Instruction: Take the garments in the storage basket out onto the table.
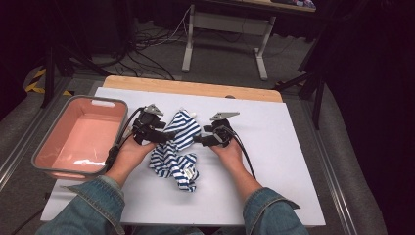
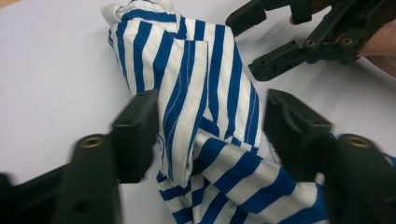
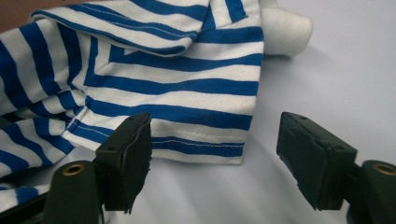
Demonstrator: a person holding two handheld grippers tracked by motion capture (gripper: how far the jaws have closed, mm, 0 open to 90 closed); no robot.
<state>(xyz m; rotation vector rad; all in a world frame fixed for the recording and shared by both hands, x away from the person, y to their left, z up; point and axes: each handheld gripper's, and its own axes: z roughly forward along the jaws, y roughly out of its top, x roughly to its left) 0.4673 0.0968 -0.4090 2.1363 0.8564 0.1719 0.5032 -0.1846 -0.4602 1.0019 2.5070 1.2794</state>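
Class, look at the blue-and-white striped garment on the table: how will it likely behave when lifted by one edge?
The striped garment lies crumpled in soft folds, so it would probably hang limp rather than hold shape. Its thin hemmed edge, seen in the right gripper view, suggests it is light. On the smooth white table it would likely slide and bunch if pushed.

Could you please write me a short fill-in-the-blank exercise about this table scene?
1. The crumpled garment has white and ____ stripes.
2. The tub at the table's left edge is ____ inside.
3. The left gripper has its open jaws on either side of the ____.
4. The person's sleeves are made of ____.

Missing words: blue; pink; garment; denim
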